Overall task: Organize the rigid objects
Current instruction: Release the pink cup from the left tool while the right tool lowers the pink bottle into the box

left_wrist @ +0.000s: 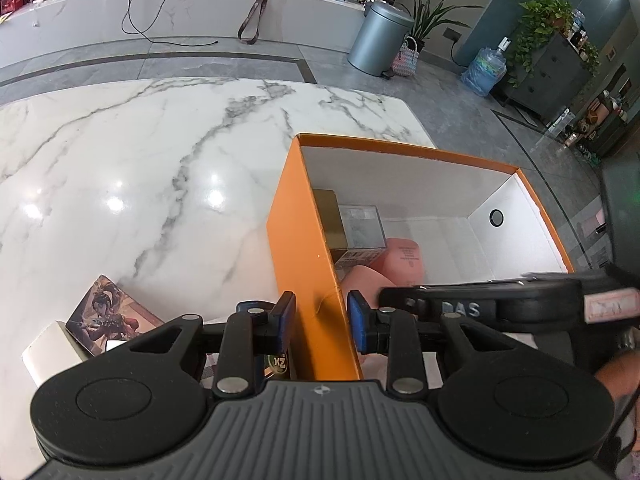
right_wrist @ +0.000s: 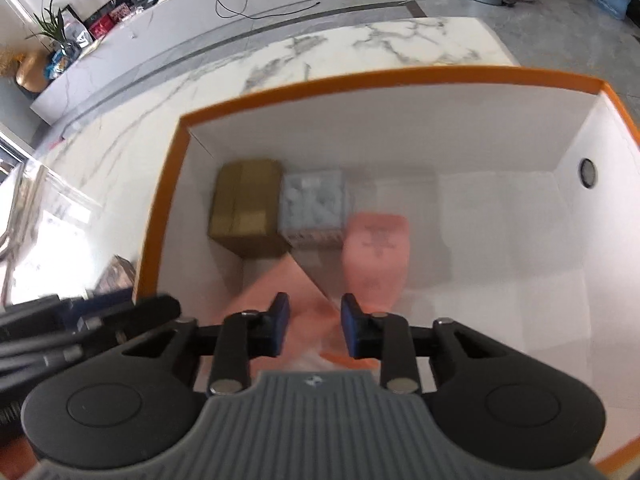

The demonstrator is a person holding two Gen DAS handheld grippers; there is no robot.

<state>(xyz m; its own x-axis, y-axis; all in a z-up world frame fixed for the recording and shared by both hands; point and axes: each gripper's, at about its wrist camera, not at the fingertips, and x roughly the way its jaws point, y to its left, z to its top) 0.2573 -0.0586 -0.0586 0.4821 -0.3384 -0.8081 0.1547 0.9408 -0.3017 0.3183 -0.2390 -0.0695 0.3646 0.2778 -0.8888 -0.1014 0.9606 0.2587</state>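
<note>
Orange box (left_wrist: 304, 240), white inside, sits at the right end of a white marble table (left_wrist: 140, 168), open top. Going L to R in the left wrist view: a white block (left_wrist: 48, 354) near the table's near-left edge, w/ an illustrated card box (left_wrist: 106, 316) just beside it, both outside the orange box. Next, the left gripper (left_wrist: 322, 322) straddles the box's left wall, one blue pad outside and one inside; the pads sit close to the wall but the view doesn't prove they press it, though the narrow gap reads as clamped on that wall. Inside the box, back-left corner: a tan carton (right_wrist: 246, 206), touching a clear plastic case (right_wrist: 314, 204) to its right. Right of those, a pink rounded container (right_wrist: 378, 258) lies on the box floor. A pink flat piece (right_wrist: 286, 284) lies in front of the carton, reaching toward the near wall; blurred, can't tell what it is. Right gripper (right_wrist: 315, 326) hangs over the box interior, pointing down, fingers apart w/ the pink piece seen below the gap, not pressed by the pads. Far right wall of the box has a round dark-rimmed hole (right_wrist: 587, 173).
</note>
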